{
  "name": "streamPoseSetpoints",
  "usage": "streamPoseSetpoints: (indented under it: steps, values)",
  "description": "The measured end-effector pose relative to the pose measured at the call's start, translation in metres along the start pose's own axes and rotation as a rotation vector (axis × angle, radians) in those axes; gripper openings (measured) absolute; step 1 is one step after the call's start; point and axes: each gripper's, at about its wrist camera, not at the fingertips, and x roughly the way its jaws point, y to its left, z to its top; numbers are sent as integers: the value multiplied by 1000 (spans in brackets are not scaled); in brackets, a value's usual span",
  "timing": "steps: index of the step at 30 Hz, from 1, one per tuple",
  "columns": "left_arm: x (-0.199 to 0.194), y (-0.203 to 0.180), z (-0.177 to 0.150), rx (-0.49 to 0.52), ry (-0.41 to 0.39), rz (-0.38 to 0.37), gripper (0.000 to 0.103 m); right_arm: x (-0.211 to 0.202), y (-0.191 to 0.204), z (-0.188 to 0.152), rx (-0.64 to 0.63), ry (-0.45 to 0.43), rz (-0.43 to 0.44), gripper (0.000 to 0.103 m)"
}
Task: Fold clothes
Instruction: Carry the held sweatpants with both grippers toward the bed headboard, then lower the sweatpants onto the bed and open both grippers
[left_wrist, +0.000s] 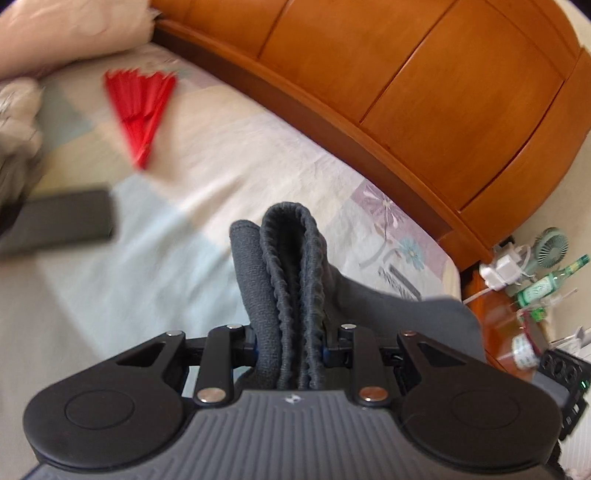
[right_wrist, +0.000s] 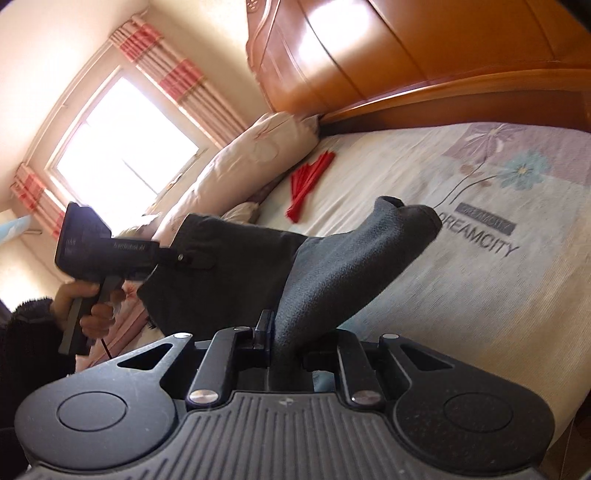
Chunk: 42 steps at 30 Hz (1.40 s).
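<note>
Starting at the far left of the right wrist view, a hand (right_wrist: 88, 306) in a dark fuzzy sleeve (right_wrist: 29, 332) grips the handle of the left gripper (right_wrist: 207, 260), which juts out sideways with a bright window (right_wrist: 122, 147) and pink striped curtains (right_wrist: 181, 81) behind it. Its jaws are pressed together, pinching one edge of a dark grey garment (right_wrist: 236, 280). The cloth hangs in the air between the two tools, lifted above the bed (right_wrist: 461, 295).

Moving right, the garment stretches to the right gripper (right_wrist: 286, 354) at the bottom centre, whose jaws are closed tight on a bunched part of the fabric; a rounded end of the cloth sticks up beyond them. Behind lie pale pillows (right_wrist: 258, 155) and a red folding fan (right_wrist: 310, 181) on the floral sheet, then a wooden headboard (right_wrist: 443, 55) at the right.

From the left wrist view, the jaws clamp a thick folded stack of ribbed, elastic-looking edging, which stands up between them. At the left edge there is a blurred dark bar I cannot identify. At the far right, a bedside table (left_wrist: 498, 325) holds a green bottle (left_wrist: 550, 280) and a small fan (left_wrist: 552, 249).
</note>
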Motion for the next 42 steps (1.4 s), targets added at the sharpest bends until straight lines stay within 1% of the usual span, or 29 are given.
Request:
streamPoseSetpoints:
  steps: [4,7,14,19,25,26,27,28,30,33,35,37,40,42]
  values:
    - [24,-15,41,76,5,20,24,5,-7,-3,23,-7,-10,17]
    - [39,-24,60,122,18,37,24,8,-12,-6,39,-12,-17,17]
    - [78,-27,75,175,91,63,24,16,-24,-12,79,-24,-34,17]
    - [88,-25,78,184,116,71,27,22,-33,-16,107,-32,-46,17]
    - [76,-20,89,195,82,133,37,18,-40,-25,127,-30,-68,17]
    - [73,-19,91,195,68,151,38,18,-42,-26,133,-31,-70,17]
    - [68,-18,93,192,50,170,35,19,-44,-26,136,-30,-74,18]
    - [63,-17,95,189,25,190,35,20,-45,-27,138,-28,-77,18]
    - [56,-17,94,188,5,193,35,20,-46,-28,143,-24,-83,19]
    - [47,-18,88,187,-13,182,39,18,-48,-29,156,-15,-95,27]
    - [44,-21,81,198,-11,168,41,12,-53,-31,188,-32,-99,43]
    - [49,-26,63,225,20,133,42,1,-60,-32,227,-77,-104,54]
    - [62,-28,35,227,75,68,43,-12,-78,-30,324,-144,-121,53]
    - [73,-27,16,217,108,47,43,-12,-85,-25,328,-169,-148,47]
